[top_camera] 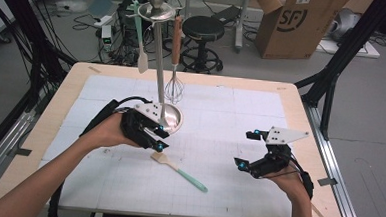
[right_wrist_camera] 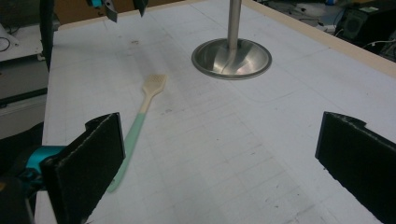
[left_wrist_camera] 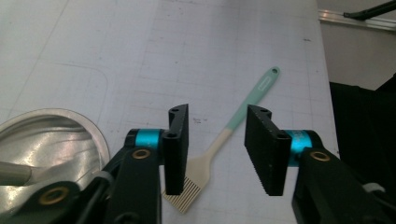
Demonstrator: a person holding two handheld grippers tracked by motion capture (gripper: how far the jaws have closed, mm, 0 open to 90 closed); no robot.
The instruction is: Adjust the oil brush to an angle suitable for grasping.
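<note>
Left gripper (left_wrist_camera: 217, 149) jaws spread astride the half-hidden brush (left_wrist_camera: 219, 144); right gripper (right_wrist_camera: 219, 163) jaws wide, empty.

The brush (left_wrist_camera: 219, 144) had a smooth, matt mint plastic handle and cream bristles that looked like silicone. The stand (top_camera: 159, 66) was polished metal, its round base (right_wrist_camera: 232, 58) glossy and mirror-like. The whisk (top_camera: 174, 82) had thin wire loops and a wooden handle. The counter (top_camera: 291, 101) showed a pale wood edge under a matt white gridded mat (top_camera: 229, 140). The left gripper (left_wrist_camera: 217, 149) pads (left_wrist_camera: 264, 154) were matt black, finely ribbed.
</note>
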